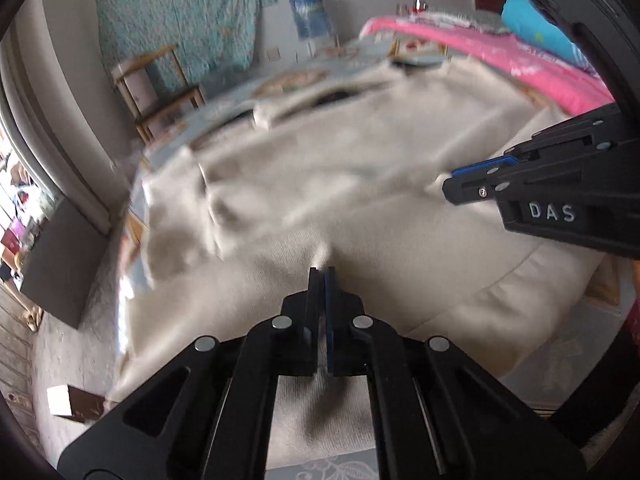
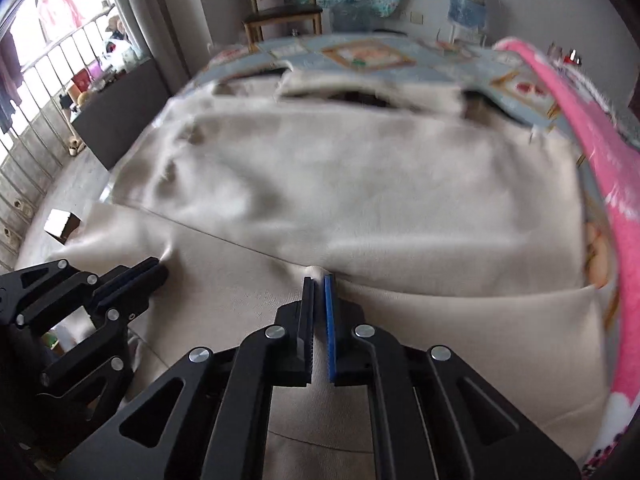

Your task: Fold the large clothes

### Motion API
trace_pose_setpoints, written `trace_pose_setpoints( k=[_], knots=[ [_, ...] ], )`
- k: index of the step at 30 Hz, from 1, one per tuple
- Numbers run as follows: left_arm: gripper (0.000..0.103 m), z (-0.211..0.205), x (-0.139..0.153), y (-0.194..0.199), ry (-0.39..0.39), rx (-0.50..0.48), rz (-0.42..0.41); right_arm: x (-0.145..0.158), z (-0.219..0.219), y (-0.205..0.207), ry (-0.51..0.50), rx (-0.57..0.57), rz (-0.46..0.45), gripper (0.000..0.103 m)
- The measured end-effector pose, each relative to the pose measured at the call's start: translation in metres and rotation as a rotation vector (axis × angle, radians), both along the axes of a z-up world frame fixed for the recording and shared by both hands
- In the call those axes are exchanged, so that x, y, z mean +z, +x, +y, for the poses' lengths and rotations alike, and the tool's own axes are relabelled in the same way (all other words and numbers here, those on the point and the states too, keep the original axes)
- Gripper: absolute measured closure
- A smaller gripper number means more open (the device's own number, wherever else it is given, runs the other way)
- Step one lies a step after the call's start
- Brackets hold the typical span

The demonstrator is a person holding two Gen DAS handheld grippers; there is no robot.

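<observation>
A large cream garment lies spread over the bed, its near part hanging over the front edge. In the left wrist view my left gripper is shut on a small pinched fold of this cloth near the bed's front. The same gripper appears at the lower left of the right wrist view, left gripper, its tips pulling up a peak of cloth. My right gripper is shut on another pinch of the cream cloth, further right along the same edge. It also shows as the right gripper nipping the fabric.
The bed carries a pale blue patterned sheet and a pink blanket along its right side. A wooden chair stands by the far wall. A dark panel and a small box sit on the floor at left.
</observation>
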State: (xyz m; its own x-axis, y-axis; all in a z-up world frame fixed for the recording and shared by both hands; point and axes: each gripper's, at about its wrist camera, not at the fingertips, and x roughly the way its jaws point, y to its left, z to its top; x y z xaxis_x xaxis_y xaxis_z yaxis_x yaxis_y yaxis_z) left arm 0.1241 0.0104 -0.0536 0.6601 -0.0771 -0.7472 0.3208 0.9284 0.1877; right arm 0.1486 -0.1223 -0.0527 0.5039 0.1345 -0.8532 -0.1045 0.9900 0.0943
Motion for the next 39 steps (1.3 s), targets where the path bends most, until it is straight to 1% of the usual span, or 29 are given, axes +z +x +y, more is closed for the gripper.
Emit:
trace_pose_setpoints(
  k=[3, 5, 6, 8, 11, 14, 15, 16, 18, 20, 21, 22, 23, 24, 25, 27, 29, 30, 31, 32, 33, 34, 35, 36, 37, 39],
  knots=[
    [0.1, 0.001, -0.001, -0.001, -0.007, -0.001, 0.002, 0.009, -0.015, -0.004, 0.075, -0.04, 0.019, 0.09],
    [0.1, 0.002, -0.002, -0.001, -0.015, -0.003, 0.006, 0.022, -0.02, -0.012, 0.097, -0.046, -0.015, 0.089],
    [0.1, 0.002, -0.002, -0.001, -0.016, -0.004, 0.007, 0.031, -0.021, -0.017, 0.121, -0.033, -0.037, 0.089],
    [0.1, 0.003, -0.002, -0.001, -0.017, -0.006, 0.009, 0.038, -0.016, -0.022, 0.162, 0.008, -0.048, 0.089],
    [0.1, 0.005, -0.002, 0.0, -0.032, -0.002, 0.015, 0.03, 0.006, -0.02, 0.151, 0.079, -0.031, 0.089],
    [0.099, 0.008, 0.0, 0.002, -0.058, 0.004, 0.027, 0.005, 0.021, -0.008, 0.135, 0.113, 0.017, 0.089],
    [0.097, 0.011, 0.001, 0.002, -0.075, 0.01, 0.035, -0.007, 0.025, -0.003, 0.105, 0.111, 0.038, 0.089],
    [0.096, 0.014, 0.002, 0.002, -0.089, 0.013, 0.043, -0.006, 0.026, -0.005, 0.102, 0.116, 0.008, 0.09],
    [0.096, 0.028, 0.007, -0.003, -0.145, 0.029, 0.069, -0.006, 0.025, -0.005, 0.113, 0.11, 0.023, 0.09],
    [0.096, 0.046, 0.016, -0.012, -0.225, 0.038, 0.087, -0.008, 0.022, -0.005, 0.132, 0.112, 0.026, 0.09],
    [0.096, 0.061, 0.021, -0.02, -0.276, 0.046, 0.096, -0.009, 0.021, -0.005, 0.142, 0.11, 0.026, 0.09],
    [0.095, 0.069, 0.021, -0.023, -0.288, 0.056, 0.099, -0.009, 0.021, -0.005, 0.146, 0.108, 0.027, 0.09],
    [0.094, 0.082, 0.019, -0.028, -0.276, 0.092, 0.115, -0.009, 0.021, -0.005, 0.146, 0.107, 0.028, 0.09],
    [0.094, 0.093, 0.013, -0.03, -0.244, 0.136, 0.136, -0.01, 0.022, -0.004, 0.139, 0.11, 0.028, 0.09],
    [0.092, 0.104, 0.007, -0.031, -0.216, 0.183, 0.156, -0.01, 0.023, -0.004, 0.135, 0.112, 0.028, 0.09],
    [0.093, 0.136, 0.007, -0.043, -0.323, 0.231, 0.175, -0.008, 0.022, -0.005, 0.133, 0.115, 0.027, 0.09],
    [0.094, 0.16, 0.011, -0.053, -0.32, 0.306, 0.177, -0.008, 0.02, -0.005, 0.144, 0.114, 0.029, 0.09],
    [0.098, 0.168, 0.013, -0.057, -0.326, 0.316, 0.174, -0.008, 0.019, -0.005, 0.151, 0.112, 0.031, 0.09],
    [0.098, 0.177, 0.016, -0.064, -0.337, 0.337, 0.165, -0.008, 0.018, -0.005, 0.155, 0.111, 0.032, 0.09],
    [0.098, 0.184, 0.019, -0.069, -0.323, 0.37, 0.15, -0.008, 0.018, -0.005, 0.156, 0.11, 0.033, 0.09],
    [0.096, 0.187, 0.022, -0.073, -0.282, 0.398, 0.133, -0.008, 0.017, -0.005, 0.157, 0.112, 0.034, 0.09],
    [0.096, 0.191, 0.023, -0.074, -0.259, 0.405, 0.127, -0.008, 0.017, -0.005, 0.159, 0.113, 0.035, 0.09],
    [0.096, 0.194, 0.024, -0.075, -0.259, 0.407, 0.124, -0.008, 0.017, -0.005, 0.158, 0.113, 0.035, 0.09],
    [0.096, 0.199, 0.027, -0.076, -0.283, 0.413, 0.118, -0.008, 0.018, -0.005, 0.157, 0.114, 0.036, 0.09],
    [0.096, 0.203, 0.03, -0.076, -0.324, 0.409, 0.115, -0.008, 0.018, -0.005, 0.158, 0.113, 0.035, 0.09],
    [0.096, 0.203, 0.039, -0.074, -0.403, 0.368, 0.111, -0.008, 0.017, -0.004, 0.157, 0.114, 0.037, 0.09]
  ],
)
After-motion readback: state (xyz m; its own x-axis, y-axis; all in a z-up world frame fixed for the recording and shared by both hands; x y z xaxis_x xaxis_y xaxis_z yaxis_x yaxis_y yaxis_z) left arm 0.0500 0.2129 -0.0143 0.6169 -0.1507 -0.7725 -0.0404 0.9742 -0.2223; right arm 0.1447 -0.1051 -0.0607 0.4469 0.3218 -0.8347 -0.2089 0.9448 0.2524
